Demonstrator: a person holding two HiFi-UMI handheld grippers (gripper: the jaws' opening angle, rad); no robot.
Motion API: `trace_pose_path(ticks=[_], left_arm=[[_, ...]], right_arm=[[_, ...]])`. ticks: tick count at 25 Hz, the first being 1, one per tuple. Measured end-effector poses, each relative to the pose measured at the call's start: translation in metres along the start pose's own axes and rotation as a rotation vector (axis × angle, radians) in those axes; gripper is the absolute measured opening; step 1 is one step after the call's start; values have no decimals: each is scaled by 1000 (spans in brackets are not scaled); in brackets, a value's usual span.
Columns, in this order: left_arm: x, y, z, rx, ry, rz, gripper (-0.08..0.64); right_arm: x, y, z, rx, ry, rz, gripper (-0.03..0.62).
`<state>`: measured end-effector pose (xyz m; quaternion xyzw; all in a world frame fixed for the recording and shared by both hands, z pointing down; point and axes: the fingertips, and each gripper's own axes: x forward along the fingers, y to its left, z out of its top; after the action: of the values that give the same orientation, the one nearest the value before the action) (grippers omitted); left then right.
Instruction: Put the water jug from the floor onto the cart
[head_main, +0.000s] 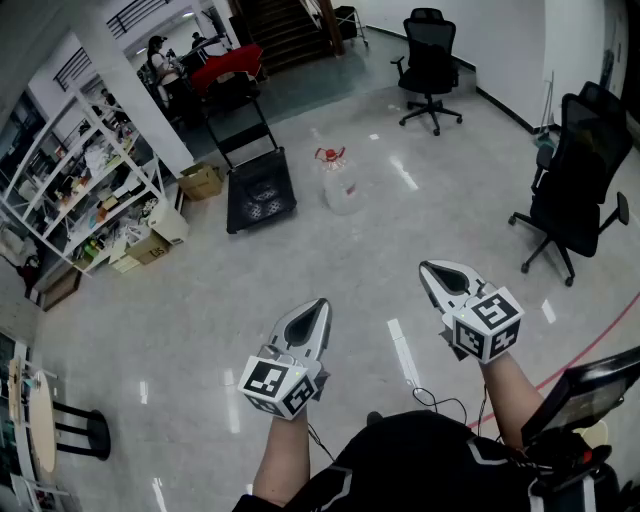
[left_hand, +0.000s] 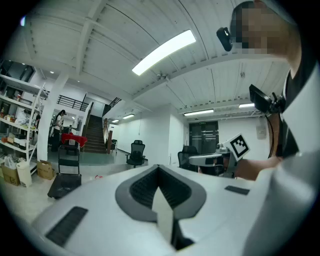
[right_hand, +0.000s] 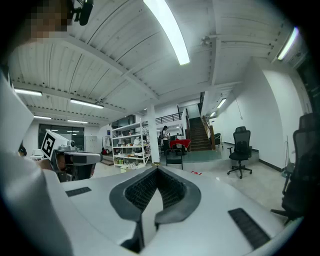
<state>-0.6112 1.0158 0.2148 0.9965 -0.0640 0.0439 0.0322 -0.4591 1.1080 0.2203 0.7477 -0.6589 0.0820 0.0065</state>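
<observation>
Ahead, water jug (head_main: 341, 188) stands beside the cart (head_main: 258, 197), office chair (head_main: 430, 62) beyond; left tongs (head_main: 321, 304) and right tongs (head_main: 426, 268) both closed.

Glossy grey floor (head_main: 180, 330); clear jug (head_main: 341, 188) beside black cart (head_main: 258, 197), not touching; cardboard boxes (head_main: 201, 181) nr shelving (head_main: 75, 185); office chairs (head_main: 430, 62).

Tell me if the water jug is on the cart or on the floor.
On the floor. In the head view the water jug stands upright on it, right of the cart and apart from it.
</observation>
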Motion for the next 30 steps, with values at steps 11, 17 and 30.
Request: trace_pose_path(ticks=[11, 17, 30], left_arm=[[-1, 19, -1, -28, 2, 0, -6], [-6, 30, 1, -27, 0, 1, -6], [-17, 63, -3, -40, -13, -22, -6]], right_arm=[[16, 6, 7, -13, 7, -5, 2], [31, 17, 11, -27, 11, 9, 2], [61, 42, 11, -1, -1, 7, 2]])
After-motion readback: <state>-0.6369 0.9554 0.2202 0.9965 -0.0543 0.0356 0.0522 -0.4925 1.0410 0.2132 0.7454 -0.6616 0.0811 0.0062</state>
